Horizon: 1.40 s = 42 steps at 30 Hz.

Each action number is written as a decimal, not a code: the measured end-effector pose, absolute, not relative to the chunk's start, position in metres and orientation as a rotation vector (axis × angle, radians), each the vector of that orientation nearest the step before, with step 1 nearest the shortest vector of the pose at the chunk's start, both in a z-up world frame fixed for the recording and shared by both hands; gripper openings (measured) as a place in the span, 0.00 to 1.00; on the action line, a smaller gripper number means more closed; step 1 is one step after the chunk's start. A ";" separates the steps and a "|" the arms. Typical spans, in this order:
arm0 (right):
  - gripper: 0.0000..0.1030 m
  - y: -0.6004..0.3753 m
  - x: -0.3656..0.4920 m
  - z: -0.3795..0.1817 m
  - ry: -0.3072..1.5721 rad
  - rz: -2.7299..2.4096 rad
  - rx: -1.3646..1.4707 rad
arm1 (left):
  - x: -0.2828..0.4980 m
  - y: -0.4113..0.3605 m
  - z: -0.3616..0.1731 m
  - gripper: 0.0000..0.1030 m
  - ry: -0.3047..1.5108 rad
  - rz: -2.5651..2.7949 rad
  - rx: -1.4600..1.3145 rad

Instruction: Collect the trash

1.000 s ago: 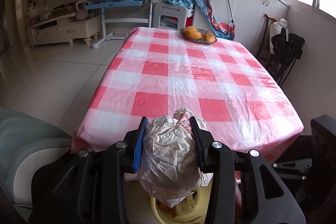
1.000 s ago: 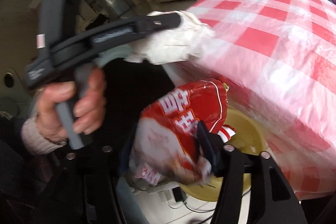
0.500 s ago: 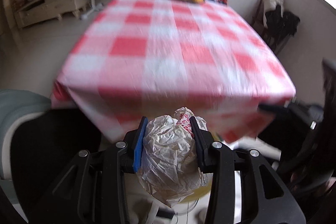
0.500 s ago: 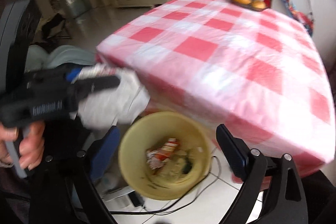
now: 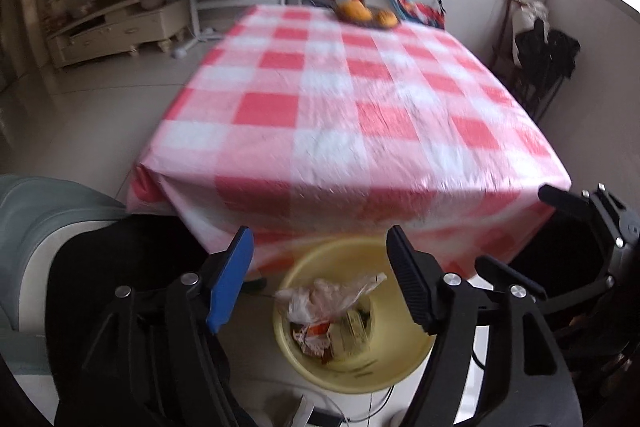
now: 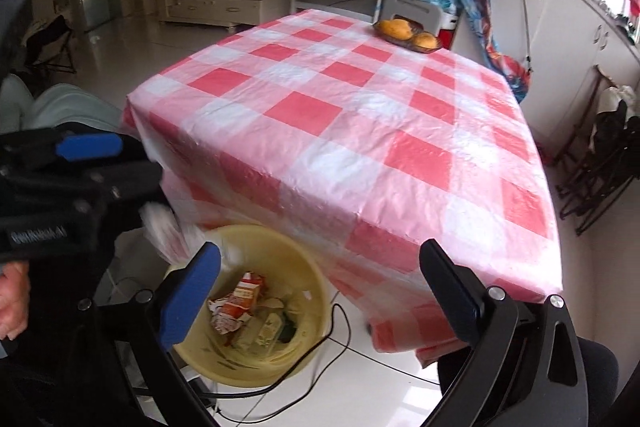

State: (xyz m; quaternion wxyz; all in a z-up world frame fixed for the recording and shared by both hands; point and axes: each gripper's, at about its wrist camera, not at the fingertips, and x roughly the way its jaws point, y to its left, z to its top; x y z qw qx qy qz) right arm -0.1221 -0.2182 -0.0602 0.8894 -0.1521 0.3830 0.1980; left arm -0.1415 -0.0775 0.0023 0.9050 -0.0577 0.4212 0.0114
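**Two tongs agape over one yellow bin**

Seen from the left wrist: left gripper (image 5: 322, 273) spread wide, one blue pad and one ribbed black pad, with nothing between them. Directly below, one yellow bin (image 5: 400, 367) on the floor, tucked against the near end of one table (image 5: 332, 115) under a red-and-white check cloth. On top of the litter inside, one crumpled plastic bag (image 5: 326, 297). Beneath it, a red wrapper (image 5: 310, 337) and some pale packets, with print too blurred to read.

Seen from the right wrist: right gripper (image 6: 320, 291) likewise gaping and clasping nothing, above the same bin. Only here: the left tongs side-on at the left edge, with white lettering (image 6: 38, 235) along the black body, something like "GenRobot.AI" but too smeared to be sure. Only here as well: part of one hand (image 6: 12, 299) on its grip, and a black cable (image 6: 340, 327) trailing over the floor tiles beside the bin.

Here the bag is a white blur just under the left tongs, at the bin's near rim; cannot tell whether touching either. Red wrapper sharper in this view, its print still unreadable.

At the table's far end, one dish of orange fruit (image 6: 408, 33), at least two pieces; a mere smear in the left view.
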 end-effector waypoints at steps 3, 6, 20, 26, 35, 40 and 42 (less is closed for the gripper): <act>0.92 -0.217 -0.125 -0.059 0.782 0.389 -0.329 | -0.146 -0.068 0.011 0.68 0.827 0.053 -0.150; 0.92 -0.217 -0.129 -0.058 0.768 0.370 -0.343 | -0.151 -0.061 0.017 0.72 0.796 0.071 -0.170; 0.92 -0.223 -0.134 -0.051 0.714 0.260 -0.368 | -0.156 -0.076 0.029 0.87 0.722 0.123 -0.112; 0.92 -0.231 -0.136 -0.044 0.674 0.223 -0.343 | -0.157 -0.093 0.035 0.90 0.711 0.122 -0.071; 0.93 -0.240 -0.143 -0.034 0.606 0.194 -0.310 | -0.161 -0.110 0.045 0.93 0.678 0.145 -0.020; 0.92 -0.239 -0.147 -0.029 0.569 0.196 -0.309 | -0.164 -0.108 0.051 0.93 0.657 0.171 -0.017; 0.93 -0.239 -0.147 -0.028 0.556 0.197 -0.306 | -0.164 -0.106 0.051 0.93 0.656 0.180 -0.020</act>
